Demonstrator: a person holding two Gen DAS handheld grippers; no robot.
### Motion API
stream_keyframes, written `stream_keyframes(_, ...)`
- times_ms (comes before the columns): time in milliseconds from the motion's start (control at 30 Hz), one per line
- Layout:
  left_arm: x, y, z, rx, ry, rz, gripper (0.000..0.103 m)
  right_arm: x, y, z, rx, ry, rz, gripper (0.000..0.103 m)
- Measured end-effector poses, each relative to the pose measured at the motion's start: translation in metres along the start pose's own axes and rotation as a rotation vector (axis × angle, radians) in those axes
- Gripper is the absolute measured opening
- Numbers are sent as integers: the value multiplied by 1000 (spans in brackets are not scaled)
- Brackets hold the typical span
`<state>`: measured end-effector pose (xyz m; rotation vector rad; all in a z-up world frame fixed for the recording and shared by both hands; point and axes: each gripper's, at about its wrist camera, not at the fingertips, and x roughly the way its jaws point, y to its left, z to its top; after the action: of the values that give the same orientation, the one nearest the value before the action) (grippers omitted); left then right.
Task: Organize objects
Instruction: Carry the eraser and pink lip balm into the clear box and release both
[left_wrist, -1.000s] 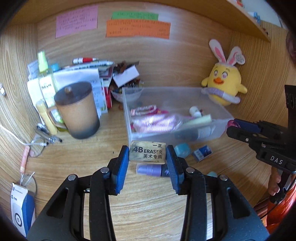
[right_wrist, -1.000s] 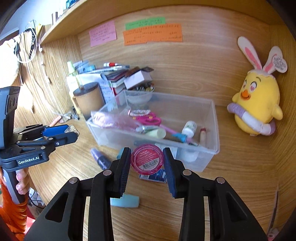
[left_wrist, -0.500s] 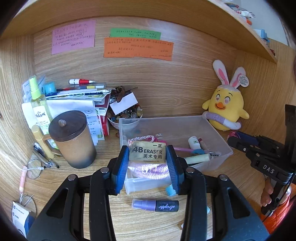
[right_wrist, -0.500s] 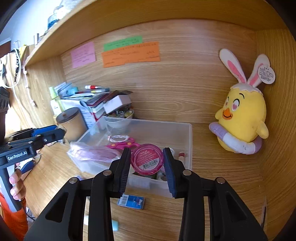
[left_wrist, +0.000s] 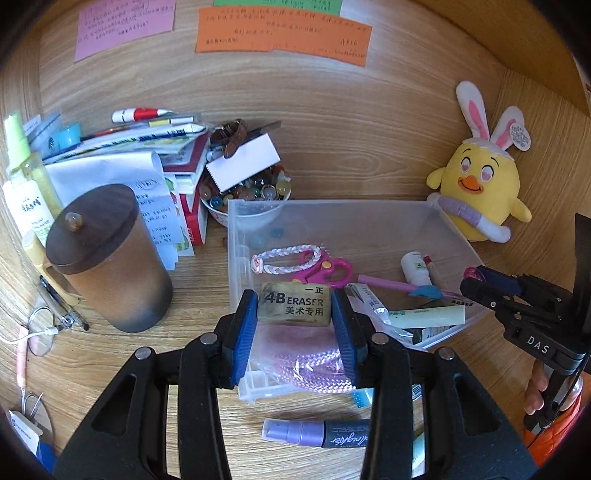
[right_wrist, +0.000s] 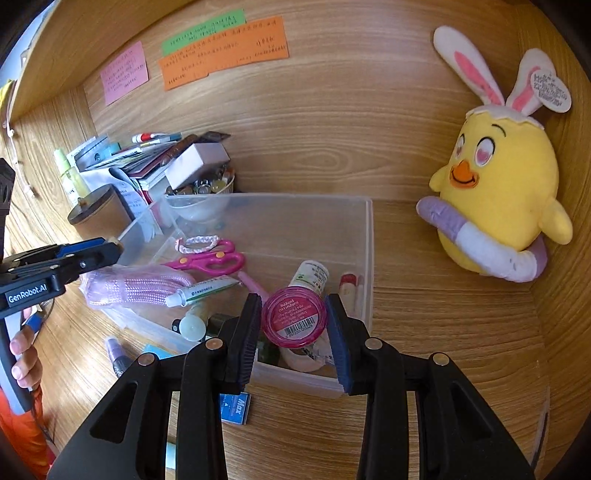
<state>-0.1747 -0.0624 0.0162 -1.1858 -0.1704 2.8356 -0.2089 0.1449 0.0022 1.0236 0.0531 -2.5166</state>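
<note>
The left gripper (left_wrist: 294, 308) is clamped on a grey 4B eraser (left_wrist: 294, 304), one blue pad against each short end, and holds it above the near-left part of the clear plastic bin (left_wrist: 236, 254). The right gripper (right_wrist: 293, 319) is clamped on a round pink jar (right_wrist: 294, 316), barcode label facing the camera, and holds it above the near-right part of the same bin. On the wooden desk (left_wrist: 207, 273), nearest the left wrist camera, a purple marker (left_wrist: 314, 432) lies on its side in front of the bin. A small blue box marked "Max" (right_wrist: 236, 406) lies just in front of the bin in the right wrist view. Inside the bin lie a bagged pink braided rope (right_wrist: 136, 288), a white tube (right_wrist: 201, 291), pink scissors (right_wrist: 210, 260), a braided bracelet (left_wrist: 286, 254) and a small white bottle (right_wrist: 310, 275). Left of the bin stands a brown lidded mug (left_wrist: 110, 266). Behind the bin sit a bowl of marbles (left_wrist: 247, 197) and a stack of papers (left_wrist: 122, 155). At far right a yellow chick plush with rabbit ears (right_wrist: 498, 192) leans against the wall.
</note>
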Motion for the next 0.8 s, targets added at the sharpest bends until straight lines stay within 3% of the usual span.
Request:
stream_keyframes(200,-3,-5,0,16,-10,-7,43,9,4,-1,-8,28,4,32)
stream_keyframes(333,-10,-8,-1,24,-30,-5,61,7,5,-1,-15,32,9,33)
stream_keyframes(467,-22,-12,-3,39,-62,4,69,-1,6,0,-20,5,0,45)
stream_keyframes(600,-36,-13,-8,48,-88,15,89,-16,8,0,-30,-22,2,47)
stream_keyframes(800,-51,-13,-22,57,-91,51,96,-40,17,-9,-64,-60,18,56)
